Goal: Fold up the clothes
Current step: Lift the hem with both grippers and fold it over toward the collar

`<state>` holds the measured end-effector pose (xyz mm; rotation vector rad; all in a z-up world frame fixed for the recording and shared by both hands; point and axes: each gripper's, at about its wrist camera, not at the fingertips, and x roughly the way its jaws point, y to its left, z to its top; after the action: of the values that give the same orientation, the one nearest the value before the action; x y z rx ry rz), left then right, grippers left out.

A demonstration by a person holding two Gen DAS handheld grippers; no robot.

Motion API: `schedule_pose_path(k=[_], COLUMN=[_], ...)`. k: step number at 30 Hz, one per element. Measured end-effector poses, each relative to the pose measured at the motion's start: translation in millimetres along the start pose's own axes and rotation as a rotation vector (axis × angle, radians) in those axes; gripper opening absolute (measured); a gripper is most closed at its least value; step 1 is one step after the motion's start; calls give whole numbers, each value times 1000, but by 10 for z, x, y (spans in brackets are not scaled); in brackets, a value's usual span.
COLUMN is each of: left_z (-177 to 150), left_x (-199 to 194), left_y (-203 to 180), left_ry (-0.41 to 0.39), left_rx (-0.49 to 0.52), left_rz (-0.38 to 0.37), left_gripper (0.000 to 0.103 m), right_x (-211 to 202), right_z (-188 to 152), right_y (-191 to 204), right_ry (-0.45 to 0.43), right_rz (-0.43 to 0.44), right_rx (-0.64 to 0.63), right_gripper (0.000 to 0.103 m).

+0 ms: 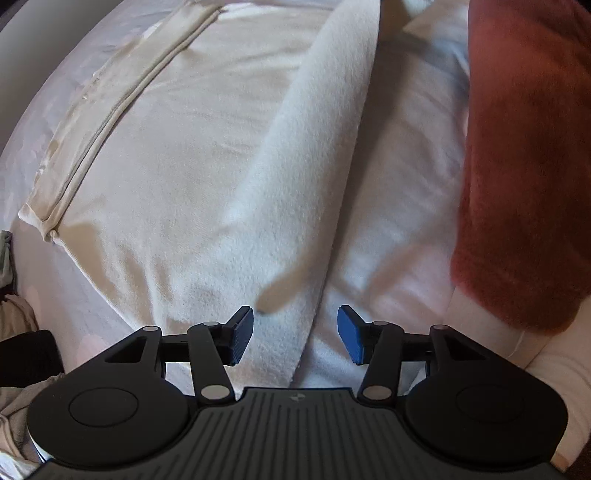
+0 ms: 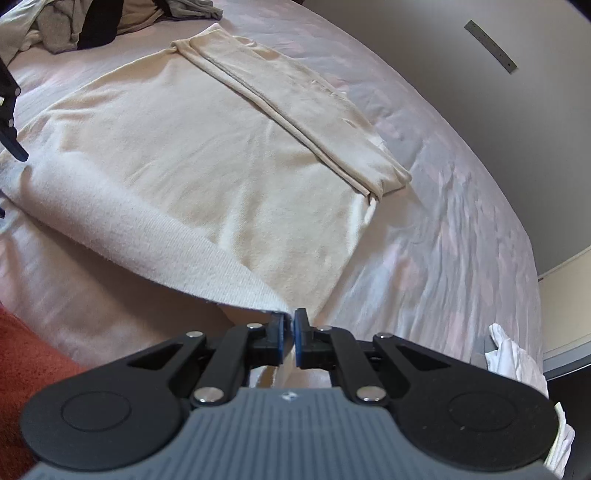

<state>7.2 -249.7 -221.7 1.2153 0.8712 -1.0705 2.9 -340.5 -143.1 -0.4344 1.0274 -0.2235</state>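
A cream sweater (image 2: pixel 192 147) lies spread on the bed, with one side folded over as a long strip (image 2: pixel 295 110). Its near edge is lifted and turned over, showing the fuzzy underside (image 2: pixel 147 236). My right gripper (image 2: pixel 289 332) is shut on the corner of that lifted edge. In the left wrist view the same sweater (image 1: pixel 177 177) lies flat and the lifted fuzzy edge (image 1: pixel 303 177) runs down between the fingers. My left gripper (image 1: pixel 295 334) is open, its pads on either side of that edge without touching it. The left gripper's fingers (image 2: pixel 11 122) show at the far left of the right wrist view.
The bed has a pale pink sheet (image 2: pixel 461 229). A rust-red fuzzy cloth (image 1: pixel 524 166) hangs at the right of the left view and shows in the right view (image 2: pixel 18 369). A heap of clothes (image 2: pixel 74 26) lies at the bed's far end. White cloth (image 2: pixel 517 362) lies at the right edge.
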Motion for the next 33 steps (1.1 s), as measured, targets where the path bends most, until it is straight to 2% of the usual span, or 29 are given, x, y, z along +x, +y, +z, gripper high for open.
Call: schedule_pose_path(k=[2, 4, 6, 8, 10, 11, 12, 14, 24, 29, 33], left_z=[15, 16, 0, -32, -73, -93, -111, -145, -258, -310, -219], left_x=[110, 130, 141, 142, 138, 133, 114, 56, -407, -635, -757], left_y=[-57, -84, -90, -34, 78, 133, 187, 265, 583, 737, 877], left_ry=[62, 79, 91, 98, 104, 105, 95, 66, -143, -232, -281], left_rx=[26, 39, 38, 0, -70, -104, -135, -180, -336, -346, -332], left_rz=[69, 112, 144, 143, 159, 166, 167, 159, 152, 187, 224], left_gripper=[50, 54, 52, 41, 16, 11, 7, 6, 5, 4, 4], right_x=[-12, -19, -20, -22, -31, -32, -32, -42, -246, -415, -431], right_z=[-11, -22, -33, -39, -41, -42, -42, -46, -57, -31, 54], right_y=[20, 38, 46, 40, 39, 45, 52, 89, 64, 26, -48], right_ry=[-4, -6, -5, -4, -5, -5, -6, -9, -98, -141, -159], right_rz=[-2, -4, -4, -2, -3, -6, -10, -25, -99, -130, -159], right_rx=[-6, -13, -19, -20, -23, -29, -34, -54, -43, -35, -52], right_gripper=[6, 6, 6, 6, 6, 6, 6, 6, 6, 5, 4])
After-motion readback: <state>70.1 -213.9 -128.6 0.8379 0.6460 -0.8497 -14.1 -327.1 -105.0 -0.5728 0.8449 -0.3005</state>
